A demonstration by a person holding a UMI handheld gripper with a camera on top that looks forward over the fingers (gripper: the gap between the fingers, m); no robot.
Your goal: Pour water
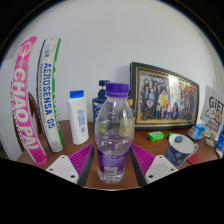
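Claw (112,160) spread open — clear water bottle (113,135) with purple cap upright between its pads, gaps either side. Framed photo (163,97) far right on the table (160,146) — shuttlecock tubes (40,95) far left.

Clear bottle (113,140) with purple cap and label, white-and-blue tube (79,117), green-lettered white cylinder (50,92).

wooden table (85,133), water bottle (113,135), framed photo (163,97)
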